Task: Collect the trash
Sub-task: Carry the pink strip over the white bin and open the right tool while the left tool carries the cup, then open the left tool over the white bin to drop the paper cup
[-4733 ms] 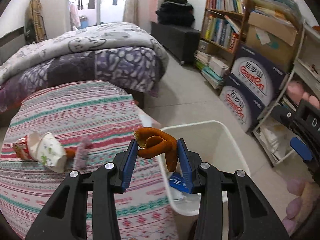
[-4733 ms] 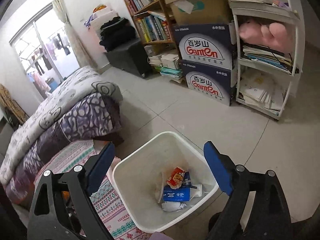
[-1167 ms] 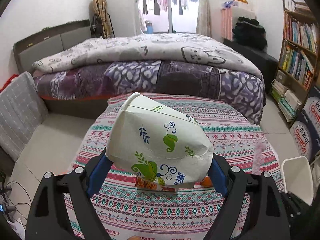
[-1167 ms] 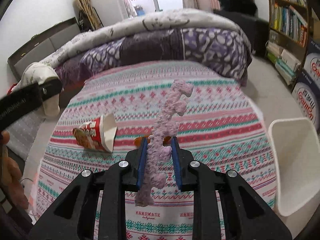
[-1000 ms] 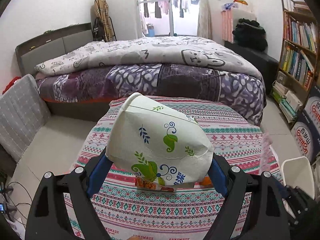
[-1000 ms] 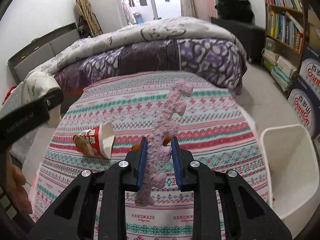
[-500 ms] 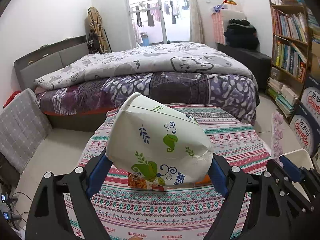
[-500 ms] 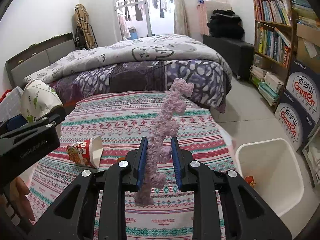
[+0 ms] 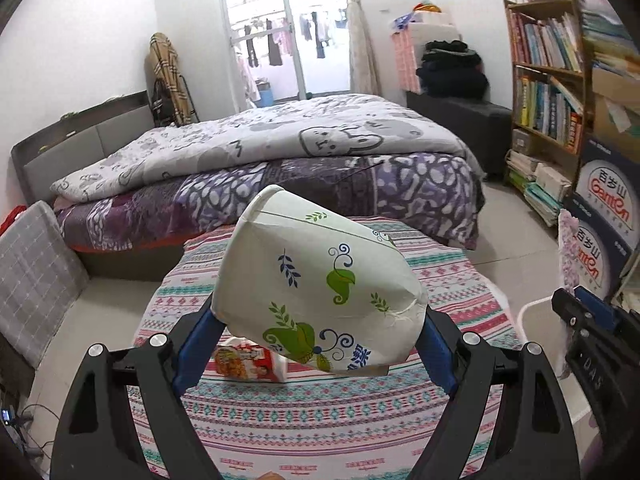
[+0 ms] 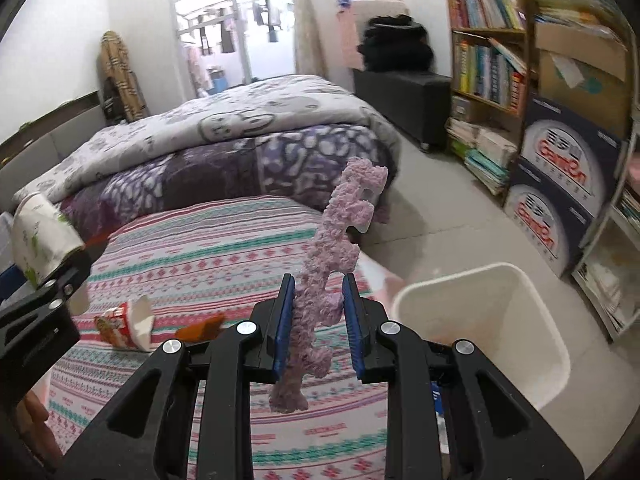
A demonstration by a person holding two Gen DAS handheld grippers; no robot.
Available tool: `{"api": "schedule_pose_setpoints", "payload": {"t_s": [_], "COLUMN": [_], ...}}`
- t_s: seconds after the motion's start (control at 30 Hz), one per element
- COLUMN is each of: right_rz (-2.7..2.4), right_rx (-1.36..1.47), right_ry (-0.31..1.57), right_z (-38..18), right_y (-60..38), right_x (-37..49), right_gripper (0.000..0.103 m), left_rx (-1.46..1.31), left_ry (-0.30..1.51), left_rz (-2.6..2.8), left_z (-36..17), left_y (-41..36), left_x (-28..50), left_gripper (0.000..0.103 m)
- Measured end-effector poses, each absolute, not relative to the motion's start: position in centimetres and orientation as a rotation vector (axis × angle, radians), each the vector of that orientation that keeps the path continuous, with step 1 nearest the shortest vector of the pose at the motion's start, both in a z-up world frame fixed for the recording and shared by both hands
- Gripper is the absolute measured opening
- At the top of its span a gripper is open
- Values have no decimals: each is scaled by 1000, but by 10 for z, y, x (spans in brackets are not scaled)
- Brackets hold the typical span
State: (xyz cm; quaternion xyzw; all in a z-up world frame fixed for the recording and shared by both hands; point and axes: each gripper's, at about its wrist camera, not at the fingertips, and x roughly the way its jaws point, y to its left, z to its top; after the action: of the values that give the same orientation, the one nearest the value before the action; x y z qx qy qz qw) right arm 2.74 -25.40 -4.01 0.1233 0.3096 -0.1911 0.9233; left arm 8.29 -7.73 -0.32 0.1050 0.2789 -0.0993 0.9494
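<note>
Paper cup fills the wide-spread left tool; right tool pinches a purple foam strip.

Red printed snack wrapper half hidden behind the white leaf-patterned paper cup, white plastic bin cut off behind the right gripper, bin contents blurred, bookshelf titles unreadable.

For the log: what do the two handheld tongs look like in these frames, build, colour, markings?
Both match: the left tongs and right tongs have matte black angular frames with cut-out openings, round silver bolt heads at the pivots, and flat blue ribbed pads lining the fingers. The right tongs' black body carries pale lettering in the left wrist view. No cables or sleeves show.
</note>
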Motion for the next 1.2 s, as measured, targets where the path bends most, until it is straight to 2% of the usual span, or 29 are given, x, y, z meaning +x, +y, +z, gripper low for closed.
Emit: {"api": "schedule_pose_setpoints", "payload": {"t_s": [0.3, 0.4, 0.63, 0.83, 1.2], "right_rz": [-550, -613, -733, -795, -861], "right_rx": [325, 355, 399, 469, 556], "right_ry": [625, 609, 542, 517, 491], "right_z": [-37, -35, -28, -26, -26], "right_y": [-308, -327, -360, -390, -416], "right_x": [-2, -16, -47, -66, -89], "right_gripper": [27, 49, 78, 85, 87], "left_rx": [230, 227, 241, 271, 318], "left_ry": [556, 559, 577, 586, 600], "left_rz": [-285, -315, -389, -462, -587], "left_z": [-2, -3, -13, -19, -30], "left_y": [-123, -140, -181, -215, -262], "left_x": [68, 62, 47, 32, 7], "left_gripper": [84, 84, 84, 84, 84]}}
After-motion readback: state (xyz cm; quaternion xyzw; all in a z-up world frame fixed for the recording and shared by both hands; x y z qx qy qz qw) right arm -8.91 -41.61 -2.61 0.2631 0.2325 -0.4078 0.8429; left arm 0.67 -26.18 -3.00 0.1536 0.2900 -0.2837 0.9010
